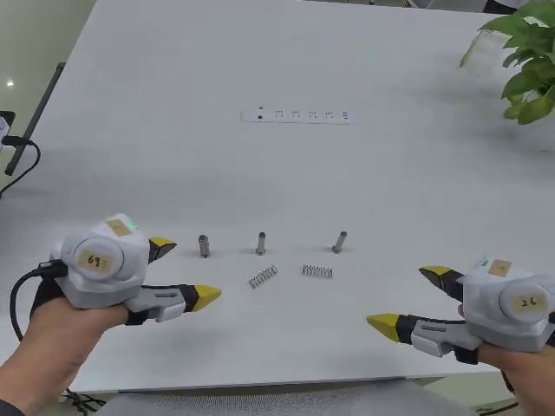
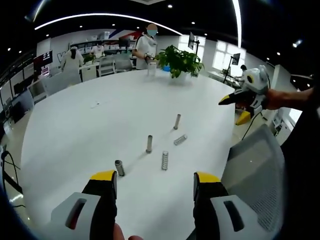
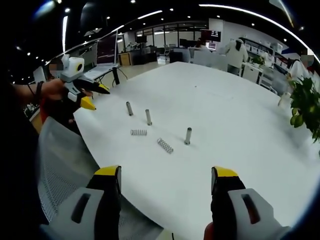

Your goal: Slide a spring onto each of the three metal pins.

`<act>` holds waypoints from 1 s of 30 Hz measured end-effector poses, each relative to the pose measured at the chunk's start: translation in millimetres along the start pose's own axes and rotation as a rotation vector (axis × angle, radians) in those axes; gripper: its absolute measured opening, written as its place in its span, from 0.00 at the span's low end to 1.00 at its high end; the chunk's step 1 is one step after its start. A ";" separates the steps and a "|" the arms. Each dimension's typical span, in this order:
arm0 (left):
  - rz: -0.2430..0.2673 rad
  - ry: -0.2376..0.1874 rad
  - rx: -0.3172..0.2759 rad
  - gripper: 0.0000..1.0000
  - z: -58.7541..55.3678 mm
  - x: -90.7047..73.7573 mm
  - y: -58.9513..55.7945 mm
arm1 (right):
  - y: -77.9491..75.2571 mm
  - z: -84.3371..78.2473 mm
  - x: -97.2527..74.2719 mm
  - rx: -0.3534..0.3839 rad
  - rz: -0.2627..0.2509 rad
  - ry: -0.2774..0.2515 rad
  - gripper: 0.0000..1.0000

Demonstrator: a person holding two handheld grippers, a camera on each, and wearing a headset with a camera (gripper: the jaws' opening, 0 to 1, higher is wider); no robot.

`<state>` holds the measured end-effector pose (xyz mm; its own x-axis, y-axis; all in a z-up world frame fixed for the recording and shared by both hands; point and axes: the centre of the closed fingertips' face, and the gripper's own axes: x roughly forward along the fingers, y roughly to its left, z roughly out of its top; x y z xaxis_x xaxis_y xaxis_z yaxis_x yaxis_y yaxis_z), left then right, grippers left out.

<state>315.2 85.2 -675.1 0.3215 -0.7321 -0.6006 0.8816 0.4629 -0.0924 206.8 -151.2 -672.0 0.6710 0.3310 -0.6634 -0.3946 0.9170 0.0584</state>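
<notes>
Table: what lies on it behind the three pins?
A white power strip lies flat behind the pins; leaves of a plant reach in at the far right. Nothing there is covered.

Bright, even overhead light washed the white table (image 1: 364,52) almost to glare in the sharp head view, leaving only faint, soft shadows beside the pins (image 1: 261,243), while both gripper views bowed strongly toward their edges, ceiling light strips (image 2: 100,16) smearing into curved streaks and the far background soft.
</notes>
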 end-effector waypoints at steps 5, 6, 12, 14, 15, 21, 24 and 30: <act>-0.026 0.014 0.011 0.57 -0.4 12.9 -3.6 | 4.5 -2.8 -2.0 0.002 0.003 0.005 0.73; -0.030 0.015 0.014 0.57 0.6 14.8 -4.8 | 5.7 -2.9 -2.5 0.003 0.005 0.005 0.73; -0.046 0.016 0.019 0.56 6.1 25.7 -9.0 | 6.6 -4.5 -2.5 0.005 0.014 0.007 0.73; -0.052 0.020 0.023 0.56 5.8 29.8 -9.7 | 6.9 -4.0 -2.6 0.002 0.017 0.009 0.73; -0.055 0.024 0.028 0.56 5.5 32.9 -10.3 | 6.8 -3.2 -2.5 0.001 0.018 0.008 0.73; -0.079 0.046 0.042 0.54 3.4 49.0 -14.7 | 5.7 0.5 0.0 -0.009 0.029 0.005 0.73; -0.090 0.060 0.051 0.53 2.5 56.7 -17.4 | 6.3 0.8 1.1 -0.008 0.036 0.006 0.73; -0.109 0.086 0.054 0.51 -4.4 73.8 -19.9 | 6.6 -0.3 2.3 -0.016 0.043 0.016 0.72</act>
<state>319.9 24.1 -721.1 0.1936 -0.7299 -0.6556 0.9277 0.3536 -0.1197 205.5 -144.5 -673.3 0.6434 0.3663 -0.6722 -0.4327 0.8984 0.0754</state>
